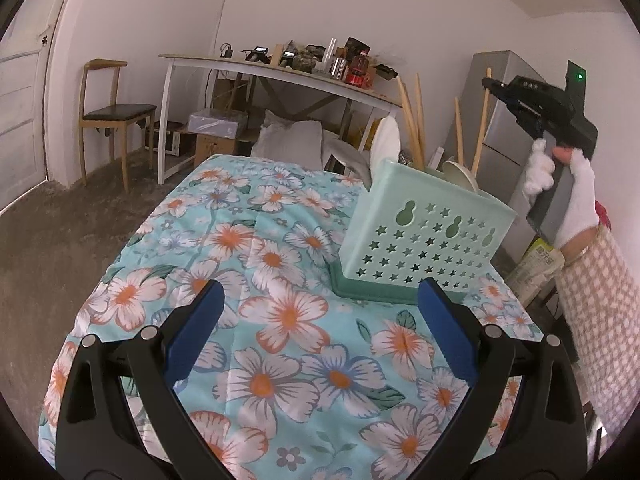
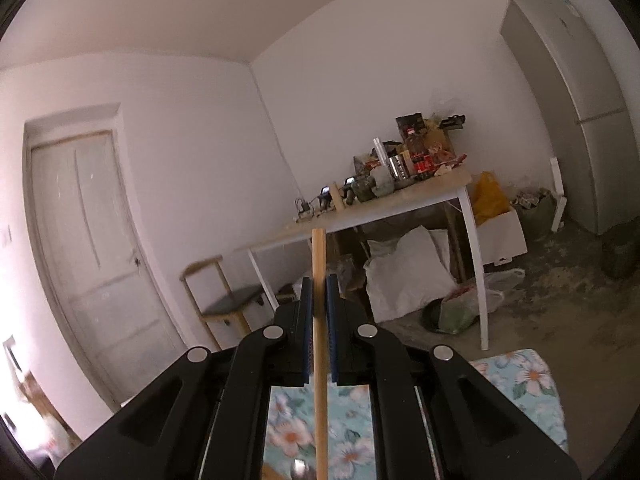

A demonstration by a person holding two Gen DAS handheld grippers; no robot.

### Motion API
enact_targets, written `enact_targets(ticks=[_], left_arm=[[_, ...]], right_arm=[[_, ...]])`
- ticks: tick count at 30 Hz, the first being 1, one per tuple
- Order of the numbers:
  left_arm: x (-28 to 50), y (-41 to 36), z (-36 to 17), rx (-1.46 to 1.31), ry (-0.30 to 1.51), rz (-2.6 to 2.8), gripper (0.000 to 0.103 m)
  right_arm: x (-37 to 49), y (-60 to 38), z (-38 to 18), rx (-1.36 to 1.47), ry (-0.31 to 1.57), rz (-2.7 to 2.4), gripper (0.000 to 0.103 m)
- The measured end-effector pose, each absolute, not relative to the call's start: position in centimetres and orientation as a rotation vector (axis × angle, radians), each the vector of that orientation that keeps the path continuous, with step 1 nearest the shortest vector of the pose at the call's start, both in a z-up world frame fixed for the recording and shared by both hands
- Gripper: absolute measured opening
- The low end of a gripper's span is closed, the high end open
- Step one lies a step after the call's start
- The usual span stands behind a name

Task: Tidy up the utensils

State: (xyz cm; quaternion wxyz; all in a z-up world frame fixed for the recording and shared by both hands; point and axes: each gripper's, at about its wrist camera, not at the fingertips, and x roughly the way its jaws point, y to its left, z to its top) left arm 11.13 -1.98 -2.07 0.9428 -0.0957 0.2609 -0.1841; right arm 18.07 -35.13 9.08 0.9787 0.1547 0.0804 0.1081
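Basket: mint-green plastic basket (image 1: 424, 236), boxy, side wall punched w/ star holes + gourd-shaped slots, sat on a darker green base tray. It's on the far right part of the bed, near the edge.
Utensils in basket: several pale wooden sticks (image 1: 412, 120) (chopsticks or handles, can't tell which) poke up at angles; a cream, rounded spoon-like piece (image 1: 460, 174) leans inside the rim.
Your left gripper (image 1: 320, 320): black frame, blue pads, jaws spread wide, nothing between them. Hovering over the cloth, basket just ahead and right of the right pad.
Your right gripper (image 2: 319, 300): jaws pinched nearly closed on a round, smooth, light wooden stick (image 2: 319, 320). Stick runs lengthwise between the blue pads, tip sticking out past them, lower end running off frame bottom.
Right gripper, seen from left cam: raised up high, right of and above the basket, your white fingerless-gloved right hand (image 1: 568, 192) on the handle, checked sleeve below.
Surface: bed w/ turquoise floral cloth (image 1: 256, 264), white + orange flowers, soft and a bit creased.
Room: white walls, rough grey floor, pale door (image 2: 92, 248), wooden chair (image 1: 108, 120) w/ dark seat, long table (image 1: 276, 70) on white legs cluttered w/ bottles and boxes, grey fridge (image 2: 576, 112), white sacks under the table.
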Motion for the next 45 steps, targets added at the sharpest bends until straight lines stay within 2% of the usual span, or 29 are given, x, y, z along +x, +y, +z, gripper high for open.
enact_targets(ticks=[7, 9, 10, 11, 21, 29, 32, 45], left_arm=[[10.1, -2.3, -1.1, -0.198, 0.508, -0.382, 0.094], [9.6, -2.3, -0.7, -0.190, 0.496, -0.377, 0.094], [9.3, -2.3, -0.5, -0.186, 0.493, -0.375, 0.094], [8.9, -2.2, -0.2, -0.180, 0.484, -0.370, 0.094], [5.7, -2.2, 2.4, -0.123, 0.460, -0.280, 0.095], [4.6, -3.2, 3.1, 0.046, 0.560, -0.161, 0.095], [4.2, -2.8, 3.5, 0.043, 0.557, -0.114, 0.095], [4.6, -1.6, 2.9, 0.060, 0.636, 0.033, 0.095]], right_arm=[[14.8, -34.8, 8.1, 0.224, 0.218, 0.201, 0.008], [13.5, -35.1, 7.4, 0.207, 0.264, 0.162, 0.023], [12.9, -35.3, 7.2, 0.208, 0.273, 0.148, 0.049], [11.9, -35.8, 6.9, 0.225, 0.279, 0.135, 0.057], [2.5, -36.9, 5.8, 0.333, 0.328, 0.059, 0.067], [-2.4, -28.8, 2.8, 0.162, 0.466, -0.100, 0.090], [-3.1, -25.9, 1.6, 0.121, 0.504, -0.128, 0.094], [-3.7, -21.4, -0.3, 0.013, 0.577, -0.232, 0.096]])
